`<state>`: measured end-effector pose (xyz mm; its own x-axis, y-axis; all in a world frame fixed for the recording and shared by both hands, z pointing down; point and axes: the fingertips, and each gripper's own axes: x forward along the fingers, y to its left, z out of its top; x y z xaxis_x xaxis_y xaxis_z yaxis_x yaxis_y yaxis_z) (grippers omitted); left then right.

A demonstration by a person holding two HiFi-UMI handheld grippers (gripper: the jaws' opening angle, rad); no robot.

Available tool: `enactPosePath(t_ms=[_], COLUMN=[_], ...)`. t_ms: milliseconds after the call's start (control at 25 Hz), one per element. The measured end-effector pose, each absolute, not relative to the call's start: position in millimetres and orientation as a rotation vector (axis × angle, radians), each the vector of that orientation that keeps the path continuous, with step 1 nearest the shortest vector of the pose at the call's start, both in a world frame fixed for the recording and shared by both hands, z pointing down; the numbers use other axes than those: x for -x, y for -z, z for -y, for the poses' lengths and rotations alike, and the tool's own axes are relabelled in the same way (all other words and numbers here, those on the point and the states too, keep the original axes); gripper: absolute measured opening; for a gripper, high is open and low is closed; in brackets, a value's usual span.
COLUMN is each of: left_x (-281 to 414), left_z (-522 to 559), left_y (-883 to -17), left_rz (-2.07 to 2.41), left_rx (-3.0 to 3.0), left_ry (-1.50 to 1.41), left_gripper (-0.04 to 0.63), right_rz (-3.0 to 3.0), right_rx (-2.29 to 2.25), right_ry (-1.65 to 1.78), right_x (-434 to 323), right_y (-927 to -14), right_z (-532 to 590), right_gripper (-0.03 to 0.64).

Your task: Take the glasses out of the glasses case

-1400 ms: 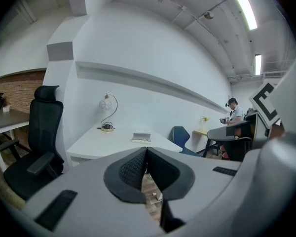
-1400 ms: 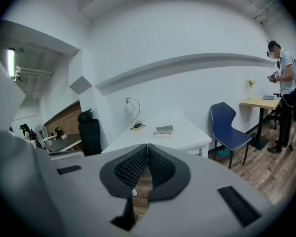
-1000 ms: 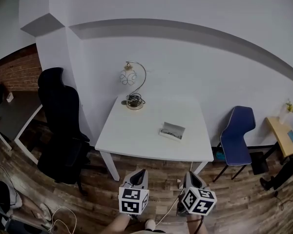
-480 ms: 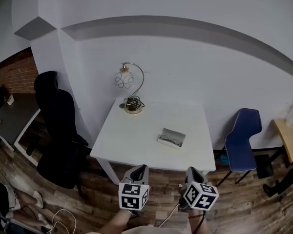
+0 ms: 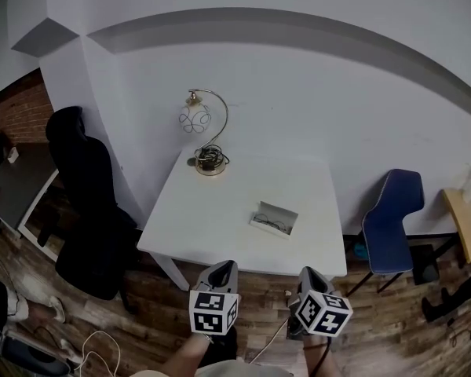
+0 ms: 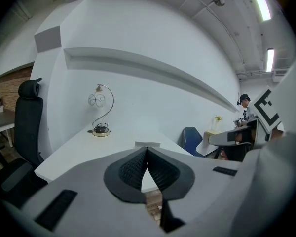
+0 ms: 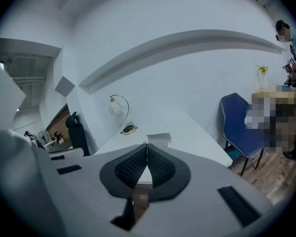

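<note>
A white square counter (image 5: 212, 222) stands on a wood-plank floor (image 5: 259, 289). At its far left corner sits a curled-arm desk lamp (image 5: 207, 160) with a cord coiled on the base. Well apart from the lamp, toward the near right, lies an open glasses case (image 5: 276, 213) holding glasses (image 5: 272, 225).

This looks like an office. A white table (image 5: 220, 226) stands against a plain white wall (image 5: 314, 93) on a wood floor (image 5: 169, 301). Left of the table is a tall black office chair (image 5: 82, 187). Right of the table is a blue chair (image 5: 392, 218). Farther right of the table, a person (image 6: 244, 108) is at another desk (image 6: 227, 138). Long strip lights (image 6: 259, 1) run along the ceiling.
</note>
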<state>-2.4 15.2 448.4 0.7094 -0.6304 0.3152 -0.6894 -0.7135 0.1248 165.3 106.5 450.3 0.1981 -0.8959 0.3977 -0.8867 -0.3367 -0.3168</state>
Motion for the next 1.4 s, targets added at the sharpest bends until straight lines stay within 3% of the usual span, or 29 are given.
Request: enactPosePath(t_ms=[1400], left_x=[-101.3], left_z=[215.1], left_y=[-433.3], left_rz=[0.891], left_rx=[-2.733], left_ry=[-0.269], left_gripper=[0.017], right_rz=[-1.735], right_rx=[2.575], right_ry=[0.754], right_x=[-251.9], right_y=[-427.8], right_z=[101.1], right_gripper=[0.032])
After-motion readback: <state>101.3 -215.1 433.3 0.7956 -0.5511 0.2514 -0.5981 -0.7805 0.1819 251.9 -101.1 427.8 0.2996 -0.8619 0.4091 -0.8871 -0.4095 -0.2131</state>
